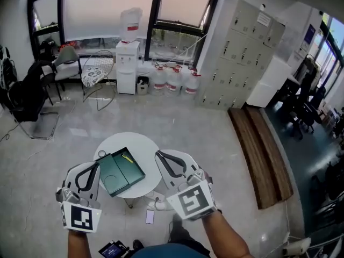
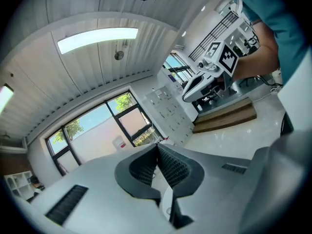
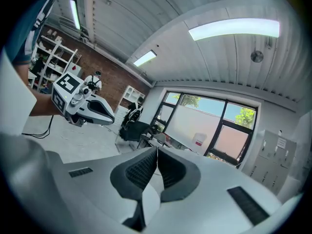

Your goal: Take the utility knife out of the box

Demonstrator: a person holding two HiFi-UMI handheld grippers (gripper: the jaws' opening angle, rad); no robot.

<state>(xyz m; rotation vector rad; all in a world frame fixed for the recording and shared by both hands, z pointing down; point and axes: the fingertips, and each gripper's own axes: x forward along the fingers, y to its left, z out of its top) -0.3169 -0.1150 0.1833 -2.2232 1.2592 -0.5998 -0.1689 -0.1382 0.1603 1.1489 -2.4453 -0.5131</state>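
Observation:
In the head view a dark green box [image 1: 119, 173] lies open on a small round white table [image 1: 141, 144]. A thin yellow utility knife [image 1: 127, 158] rests in the box's far half. My left gripper [image 1: 97, 165] hovers at the box's left side and my right gripper [image 1: 159, 156] at its right; both are held above the table. In the left gripper view the ribbed pads [image 2: 173, 167] meet with nothing between them, and the right gripper [image 2: 207, 77] shows beyond. The right gripper view shows its pads [image 3: 141, 169] pressed together, empty, with the left gripper [image 3: 80, 104] at the side. Neither gripper view shows the box.
A water dispenser [image 1: 128, 63] and several water jugs [image 1: 173, 79] stand by the window. Grey lockers [image 1: 242, 52] line the right wall, with a wooden platform [image 1: 260, 155] in front. Black chairs [image 1: 32, 98] sit at left. A phone [image 1: 150, 216] lies on the floor under the table.

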